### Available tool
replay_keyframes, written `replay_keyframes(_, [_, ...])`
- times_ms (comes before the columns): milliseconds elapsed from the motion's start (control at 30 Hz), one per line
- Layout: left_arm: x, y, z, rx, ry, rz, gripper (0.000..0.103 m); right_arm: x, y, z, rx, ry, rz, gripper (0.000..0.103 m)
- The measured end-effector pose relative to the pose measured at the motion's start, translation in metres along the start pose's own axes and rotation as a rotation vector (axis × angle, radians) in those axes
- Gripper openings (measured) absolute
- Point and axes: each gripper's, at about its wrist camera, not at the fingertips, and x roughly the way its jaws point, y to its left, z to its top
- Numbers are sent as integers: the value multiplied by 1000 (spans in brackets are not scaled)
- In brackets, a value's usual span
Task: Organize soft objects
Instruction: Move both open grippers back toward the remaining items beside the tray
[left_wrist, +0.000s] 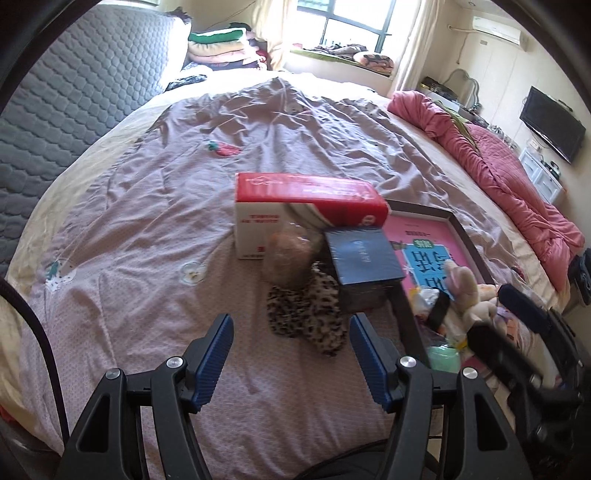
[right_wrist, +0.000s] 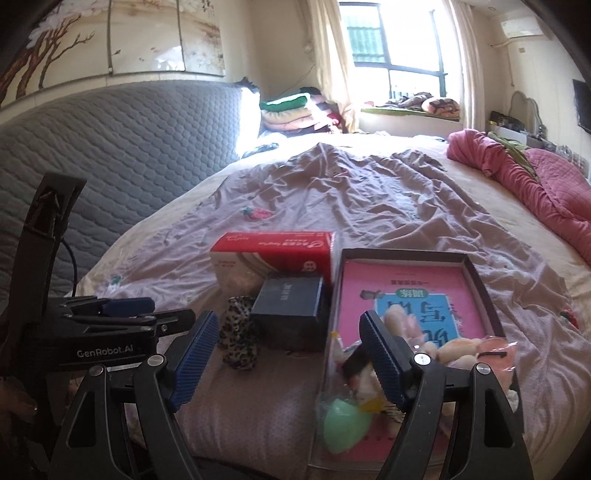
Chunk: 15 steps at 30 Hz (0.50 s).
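While both tools hang above the mauve patterned bedsheet (left_wrist: 129, 229), the left gripper (left_wrist: 291, 360) has its blue ribbed pads apart with nothing between them, and the right gripper (right_wrist: 286, 363) stands wider still, equally empty. Landmark: the shallow dark-rimmed cardboard tray (right_wrist: 487, 295), lined with a pink printed sheet, lying on the bed. At the tray's near end sits a mint-green soft ball in clear wrapping (right_wrist: 341, 424), and just beyond it a cluster of pale plush toys (right_wrist: 458, 350), all inside the rim. Outside the tray, off its left wall, a crumpled leopard-print fabric piece (left_wrist: 306, 317) rests on the sheet, touching a dark navy rectangular box (left_wrist: 364, 258). A brownish soft item in a clear plastic bag (left_wrist: 290, 254) leans over the leopard cloth. Behind these, just left of the tray's far corner, stands a red-and-white cardboard carton (left_wrist: 295, 199). Far right of the tray, a bunched pink quilt (left_wrist: 498, 166) runs along the bed's edge; far left rises a grey quilted headboard (right_wrist: 129, 147).
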Motion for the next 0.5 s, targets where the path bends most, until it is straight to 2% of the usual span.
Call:
replay_keyframes(233, [12,30,0,-51,-5,0,65,45,34,-15,-77,124,-1,80])
replay_keyframes(500, [42,42,3,-107,32,-46,65,90,43,-20,-121,196,-48,80])
